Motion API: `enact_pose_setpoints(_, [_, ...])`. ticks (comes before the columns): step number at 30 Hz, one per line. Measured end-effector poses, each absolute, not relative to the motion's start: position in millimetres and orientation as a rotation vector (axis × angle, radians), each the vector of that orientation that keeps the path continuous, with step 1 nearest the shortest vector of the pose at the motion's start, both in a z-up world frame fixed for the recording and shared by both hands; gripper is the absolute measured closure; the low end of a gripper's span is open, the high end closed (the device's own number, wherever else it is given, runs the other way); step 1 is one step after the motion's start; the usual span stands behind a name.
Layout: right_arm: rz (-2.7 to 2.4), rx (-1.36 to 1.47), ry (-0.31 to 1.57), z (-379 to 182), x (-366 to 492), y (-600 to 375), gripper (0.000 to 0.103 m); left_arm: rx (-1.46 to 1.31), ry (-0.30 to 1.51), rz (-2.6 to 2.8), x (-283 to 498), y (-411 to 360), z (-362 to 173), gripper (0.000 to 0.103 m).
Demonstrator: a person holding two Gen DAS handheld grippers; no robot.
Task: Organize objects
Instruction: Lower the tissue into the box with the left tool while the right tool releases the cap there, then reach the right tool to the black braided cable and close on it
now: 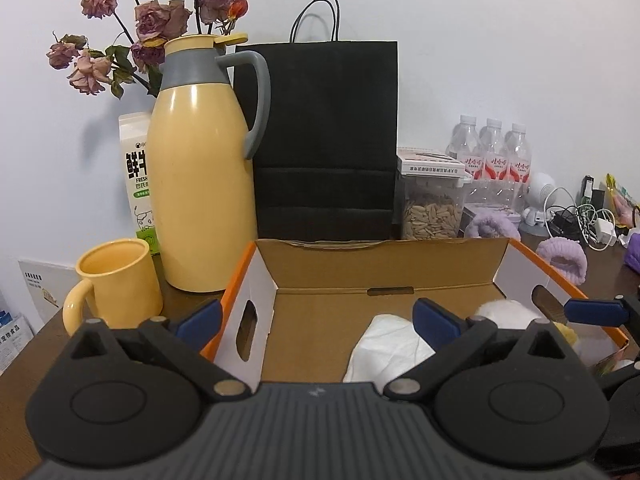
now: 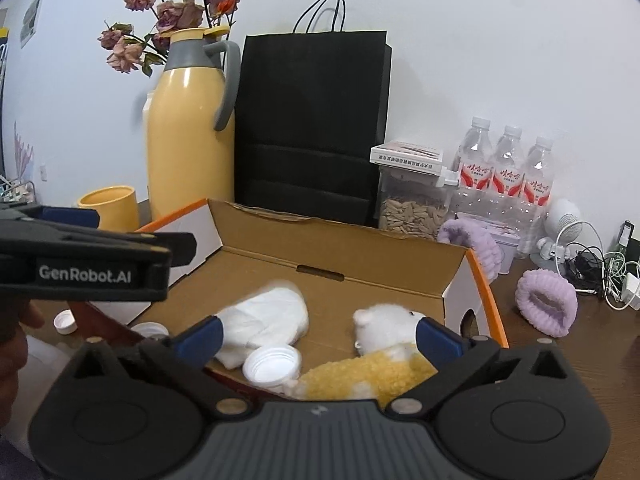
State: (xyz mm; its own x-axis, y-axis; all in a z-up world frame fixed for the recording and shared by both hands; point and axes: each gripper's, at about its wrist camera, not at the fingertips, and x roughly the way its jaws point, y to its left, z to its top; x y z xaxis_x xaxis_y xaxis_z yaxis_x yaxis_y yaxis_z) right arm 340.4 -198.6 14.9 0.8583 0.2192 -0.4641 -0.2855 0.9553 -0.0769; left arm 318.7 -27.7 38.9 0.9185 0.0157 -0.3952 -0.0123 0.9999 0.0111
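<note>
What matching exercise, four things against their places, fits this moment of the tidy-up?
Things:
1. plush toy
2. yellow mug
3. purple headband
4. jar of seeds

Places:
A. on the table, right of the cardboard box
B. inside the box, between the open right claw's fingers
C. behind the box, beside the black paper bag
D. left of the box, in front of the yellow thermos jug

Pairs: 1-B, 2-D, 3-A, 4-C
</note>
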Motion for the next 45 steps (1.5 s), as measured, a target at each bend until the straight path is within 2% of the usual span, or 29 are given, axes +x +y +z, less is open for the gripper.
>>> enact_pose_setpoints(15, [0.23, -0.139, 0.396, 32.1, 305.9, -210.7, 0.0, -0.04, 0.334, -0.003, 281.9, -20.2, 48.6, 0.0])
enact_pose_setpoints(28, [0.168, -0.127, 0.324, 17.6, 232.4, -238.1, 0.0, -0.033, 0.297, -0.023, 225.7, -5.7, 37.7, 0.0])
enact_pose_setpoints(45, [0.102, -0.117, 0.448, -16.8, 182.2, -255.6, 0.0, -0.086, 0.439, -0.031, 176.8, 28.7, 0.3, 0.0])
